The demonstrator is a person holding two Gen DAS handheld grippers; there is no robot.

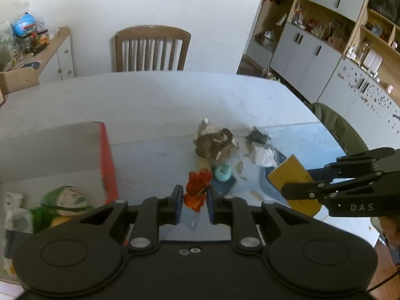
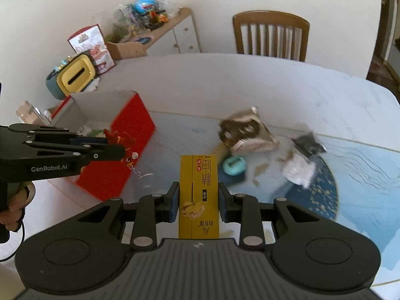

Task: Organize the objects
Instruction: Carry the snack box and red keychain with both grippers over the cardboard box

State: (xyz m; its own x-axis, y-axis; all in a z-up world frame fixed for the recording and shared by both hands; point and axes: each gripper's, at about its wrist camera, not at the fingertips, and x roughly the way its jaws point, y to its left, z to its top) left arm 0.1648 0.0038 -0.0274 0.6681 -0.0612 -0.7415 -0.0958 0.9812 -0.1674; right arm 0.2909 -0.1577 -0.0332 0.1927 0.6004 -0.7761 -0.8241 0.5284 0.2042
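My left gripper (image 1: 194, 203) is shut on a red dragon keychain (image 1: 197, 191), held in the air just right of the red storage box (image 1: 108, 167). From the right wrist view the same keychain (image 2: 122, 145) dangles with its ring beside the red box (image 2: 125, 150). A yellow carton (image 2: 198, 195) is clamped in my right gripper (image 2: 198, 201), above the table; the left wrist view has that carton (image 1: 291, 175) at the right. On the table lie a brown snack bag (image 2: 246, 131), a teal round object (image 2: 234, 165), a dark packet (image 2: 308, 141) and a white packet (image 2: 298, 171).
The box holds a green-haired figure (image 1: 65, 200) and a white item (image 1: 15, 212). A blue patterned mat (image 2: 350, 175) covers the near table. A wooden chair (image 2: 271, 36) stands at the far side. A yellow tissue holder (image 2: 76, 76) and a side cabinet (image 2: 180, 32) are at the left.
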